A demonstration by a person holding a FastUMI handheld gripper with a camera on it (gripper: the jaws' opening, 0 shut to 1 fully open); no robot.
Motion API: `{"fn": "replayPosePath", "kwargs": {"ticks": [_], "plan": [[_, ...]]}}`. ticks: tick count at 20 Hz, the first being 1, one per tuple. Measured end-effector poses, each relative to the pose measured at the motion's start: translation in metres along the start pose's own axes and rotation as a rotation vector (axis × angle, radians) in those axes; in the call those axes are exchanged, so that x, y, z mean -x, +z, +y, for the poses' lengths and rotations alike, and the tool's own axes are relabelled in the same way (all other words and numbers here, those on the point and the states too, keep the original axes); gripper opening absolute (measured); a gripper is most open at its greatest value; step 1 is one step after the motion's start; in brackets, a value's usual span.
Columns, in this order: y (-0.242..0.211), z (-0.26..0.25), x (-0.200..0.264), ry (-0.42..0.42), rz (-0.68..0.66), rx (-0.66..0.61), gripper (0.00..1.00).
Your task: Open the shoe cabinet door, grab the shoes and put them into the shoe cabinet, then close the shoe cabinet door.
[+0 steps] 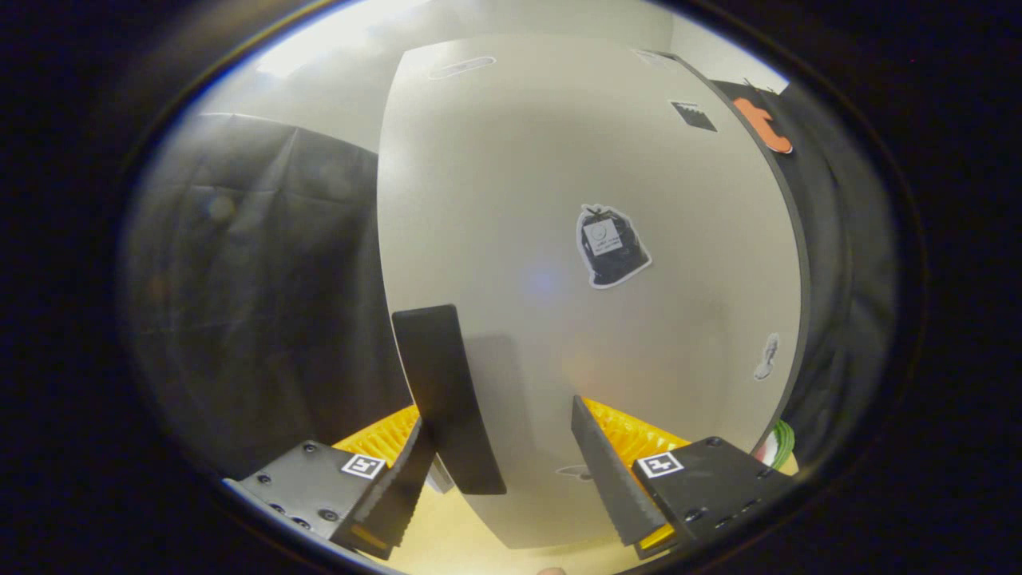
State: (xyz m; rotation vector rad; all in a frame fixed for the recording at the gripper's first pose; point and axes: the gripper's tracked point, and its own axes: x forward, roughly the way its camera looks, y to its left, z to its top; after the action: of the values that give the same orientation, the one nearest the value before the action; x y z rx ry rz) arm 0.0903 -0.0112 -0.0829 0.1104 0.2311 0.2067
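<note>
Since the hand-held gripper [497, 409] is released, fingers spread wide and clamped on nothing, my main worry is the grab itself. The shoe cabinet door [559, 200] is right in front of me, a big grey panel, and its dark vertical handle [447, 399] sits between the fingers but way over by the left one, nearly touching it. If I squeeze from here I reckon the right finger sweeps a long way before it meets anything, and the handle could get nudged sideways or slip out past the left tip. The thing's slim and smooth-looking, so a shallow pinch might just slide off.

Can't honestly tell if the door is fully shut or slightly ajar, so this fits either lining up on the handle or letting go of it.

Other stuff: a few stickers on the door, biggest one [611, 243] mid-panel, black cloth [255, 279] hanging left of the cabinet, pale surface [447, 531] below, and something green and white [778, 443] by the bottom right corner
</note>
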Motion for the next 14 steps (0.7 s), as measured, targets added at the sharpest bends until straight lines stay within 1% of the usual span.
{"fn": "replayPosePath", "kwargs": {"ticks": [8,14], "plan": [[0.0018,0.0026,0.0013,-0.075,-0.019,0.018,0.98],[0.0029,0.0041,0.0012,-0.126,-0.037,0.006,0.98]]}}
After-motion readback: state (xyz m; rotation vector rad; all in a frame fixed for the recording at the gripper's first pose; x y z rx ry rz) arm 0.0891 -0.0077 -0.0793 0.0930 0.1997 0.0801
